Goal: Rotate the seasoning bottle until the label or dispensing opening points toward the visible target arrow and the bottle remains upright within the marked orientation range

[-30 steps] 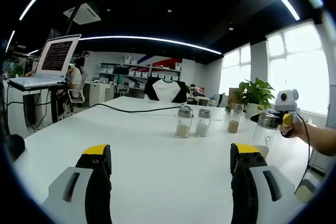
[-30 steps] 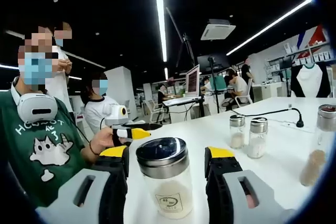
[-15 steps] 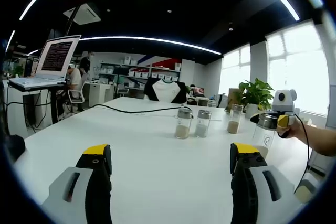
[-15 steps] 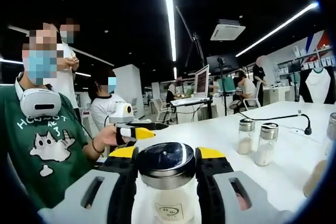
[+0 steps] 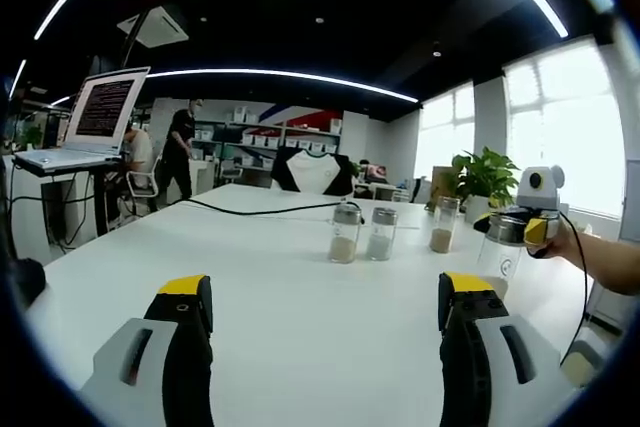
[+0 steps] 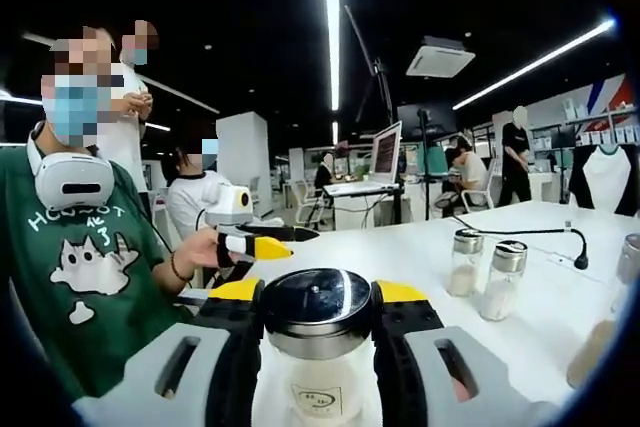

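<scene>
One upright bottle [image 6: 317, 347], label toward camera

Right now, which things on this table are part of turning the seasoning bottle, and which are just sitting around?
Part of the job:
- seasoning bottle, upright, clamped at its metal lid
- right gripper, shut on it
- left gripper, open, holding nothing

Just sitting around:
- two small shakers
- third shaker
- gooseneck microphone
- potted plant
- laptop

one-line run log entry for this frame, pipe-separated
right tool: shut on seasoning bottle at its lid | bottle: upright on white table | left tool: open, holding nothing | target arrow: not visible
</scene>
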A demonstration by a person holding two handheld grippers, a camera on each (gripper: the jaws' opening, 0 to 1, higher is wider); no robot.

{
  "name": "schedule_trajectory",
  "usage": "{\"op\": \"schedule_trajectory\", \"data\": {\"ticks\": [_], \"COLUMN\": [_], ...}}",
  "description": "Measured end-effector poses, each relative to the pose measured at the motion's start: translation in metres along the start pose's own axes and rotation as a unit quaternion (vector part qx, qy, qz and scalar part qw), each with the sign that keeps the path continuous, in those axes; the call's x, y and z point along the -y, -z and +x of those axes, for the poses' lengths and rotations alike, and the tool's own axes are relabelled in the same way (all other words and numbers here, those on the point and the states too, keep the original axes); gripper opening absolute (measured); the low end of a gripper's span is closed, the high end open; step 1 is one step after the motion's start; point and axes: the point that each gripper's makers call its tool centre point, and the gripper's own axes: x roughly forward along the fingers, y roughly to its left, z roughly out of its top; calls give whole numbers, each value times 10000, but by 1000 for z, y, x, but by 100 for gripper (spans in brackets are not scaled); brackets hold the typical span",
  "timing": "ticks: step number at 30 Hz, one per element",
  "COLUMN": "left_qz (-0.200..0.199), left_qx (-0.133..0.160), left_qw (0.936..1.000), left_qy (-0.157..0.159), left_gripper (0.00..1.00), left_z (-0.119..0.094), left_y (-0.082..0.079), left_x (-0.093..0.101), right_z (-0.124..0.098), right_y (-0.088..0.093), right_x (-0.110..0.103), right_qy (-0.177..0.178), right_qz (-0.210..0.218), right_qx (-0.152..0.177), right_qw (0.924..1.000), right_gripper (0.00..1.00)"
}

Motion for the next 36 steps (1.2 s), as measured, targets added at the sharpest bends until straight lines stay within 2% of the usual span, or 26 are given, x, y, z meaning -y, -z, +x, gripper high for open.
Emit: {"op": "schedule_trajectory", "data": {"ticks": [13, 36], "left_qz": [-18, -13], "left_qx": [14, 25], "left_qw": [10000, 10000], "left_qy": [-41, 9], "left_gripper": [99, 99], "left_z": [0, -2], "left_y": [-1, -2], "left_x": [-4, -1], "right_z": [-1, -2], "right_y": [2, 2], "right_x": [1, 10], "right_qy": [341, 1294], "right_qz": [-6, 96], "right_qx": [-117, -94], "right_qw": [9994, 9915], "right_gripper": [41, 41]}}
